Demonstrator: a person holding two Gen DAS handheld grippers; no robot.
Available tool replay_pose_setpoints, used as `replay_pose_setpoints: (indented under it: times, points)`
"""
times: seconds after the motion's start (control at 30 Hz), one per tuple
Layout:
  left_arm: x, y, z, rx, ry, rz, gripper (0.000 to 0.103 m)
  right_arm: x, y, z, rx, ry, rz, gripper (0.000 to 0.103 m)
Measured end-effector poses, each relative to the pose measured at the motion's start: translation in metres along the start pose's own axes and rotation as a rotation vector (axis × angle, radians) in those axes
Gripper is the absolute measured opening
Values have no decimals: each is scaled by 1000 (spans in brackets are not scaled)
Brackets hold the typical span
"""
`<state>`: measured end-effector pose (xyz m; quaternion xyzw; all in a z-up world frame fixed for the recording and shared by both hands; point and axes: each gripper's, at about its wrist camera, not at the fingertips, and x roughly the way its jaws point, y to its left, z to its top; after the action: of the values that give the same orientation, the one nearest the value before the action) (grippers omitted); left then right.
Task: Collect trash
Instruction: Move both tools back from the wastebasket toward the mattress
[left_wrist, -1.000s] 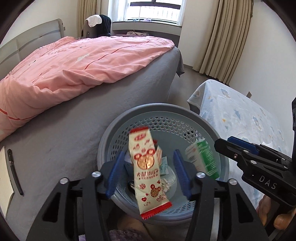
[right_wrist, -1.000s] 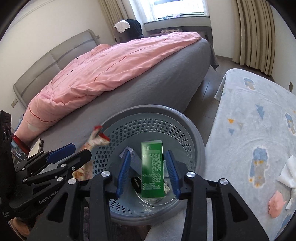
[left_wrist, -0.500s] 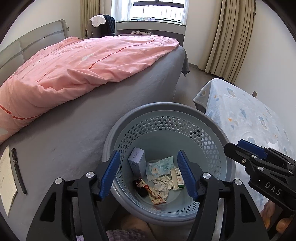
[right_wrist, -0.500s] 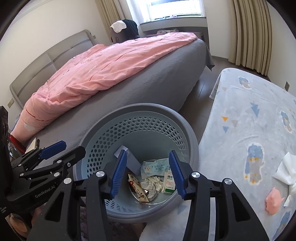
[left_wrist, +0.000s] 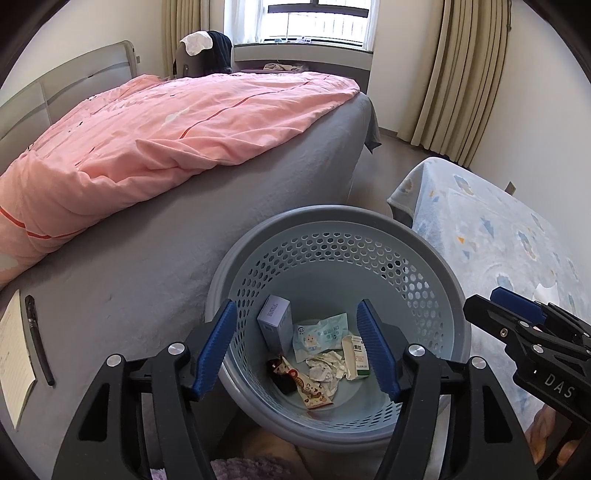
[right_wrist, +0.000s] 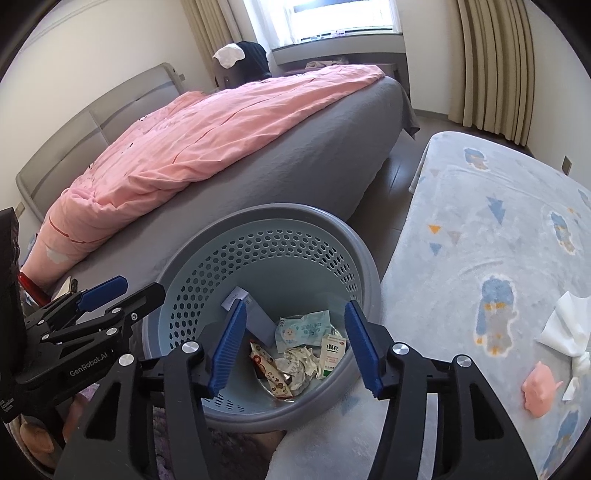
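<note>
On the bed's grey sheet at 9 o'clock in the left view lie a notepad (left_wrist: 14, 356) and pen (left_wrist: 37, 343), likely not trash. The left gripper (left_wrist: 295, 345) hangs spread and empty over the basket (left_wrist: 439, 269); the right gripper (right_wrist: 293, 343) likewise. The next pickings lie on the rug (right_wrist: 480, 206) at 3 o'clock from the right gripper: a white tissue (right_wrist: 565, 325) and a pink scrap (right_wrist: 540, 387) (touching or not, unclear), nearer the right hand.

My jaws wear ribbed blue rubbery pads (left_wrist: 216, 349); the basket (left_wrist: 369, 229) is smooth perforated plastic; the wrapper (left_wrist: 314, 389) looks glossy.
</note>
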<state>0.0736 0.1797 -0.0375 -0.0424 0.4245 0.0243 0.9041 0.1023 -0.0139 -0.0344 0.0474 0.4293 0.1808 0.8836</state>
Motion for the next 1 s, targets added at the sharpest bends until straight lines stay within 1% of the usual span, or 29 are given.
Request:
replay_pose_setpoints:
  times: [0.23, 0.33, 0.57, 0.77, 1.0]
  points:
    - [-6, -2, -2, 13, -7, 6, 65, -12, -9, -8, 17, 0, -15, 56]
    - [-11, -3, -4, 10, -8, 10, 66, -18, -14, -14, 28, -3, -20, 58]
    - [-23, -8, -11, 14, -21, 11, 66, -28, -31, -28, 47, 11, -44, 59]
    - [-31, -21, -20, 33, -12, 4, 66, -46, -49, -39, 83, -2, -65, 59]
    - [-47, -47, -29, 54, -23, -36, 66, -73, -70, -52, 105, -12, -99, 59]
